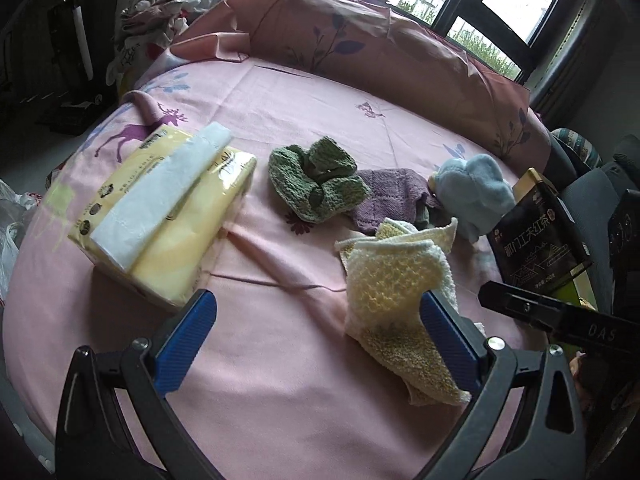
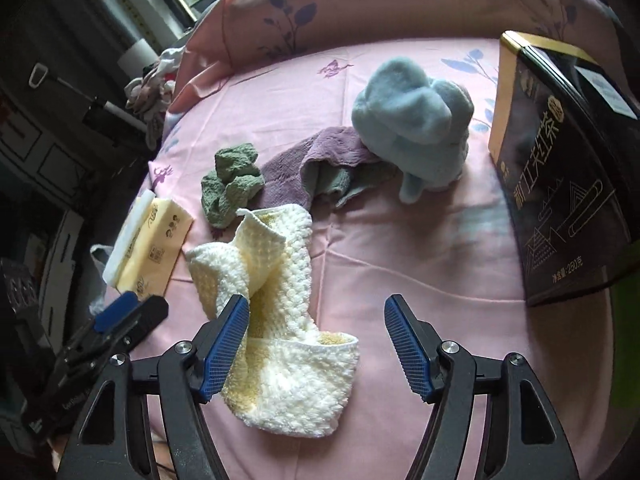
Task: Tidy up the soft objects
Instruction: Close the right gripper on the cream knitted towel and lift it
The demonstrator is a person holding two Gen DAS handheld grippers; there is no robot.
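Observation:
A crumpled yellow-and-white knitted cloth [image 1: 392, 280] [image 2: 280, 280] lies on the pink sheet [image 1: 280, 360]. My left gripper [image 1: 318, 304] is open wide above the sheet, and the cloth lies against and behind its right finger. My right gripper [image 2: 317, 306] is open too. The cloth runs under its left finger and partly into the gap, but no pad presses on it. Further back lie a green knitted cloth [image 1: 316, 188] [image 2: 230, 184], a purple cloth [image 1: 388, 196] [image 2: 320, 156] and a light blue plush piece [image 1: 476, 196] [image 2: 412, 120].
A yellow tissue pack [image 1: 160, 208] [image 2: 148, 244] lies at the left. A black tea box [image 1: 536, 236] [image 2: 560, 168] stands at the right edge. A pink cushioned rim [image 1: 360, 40] closes the back. Clothes are piled beyond the far left corner.

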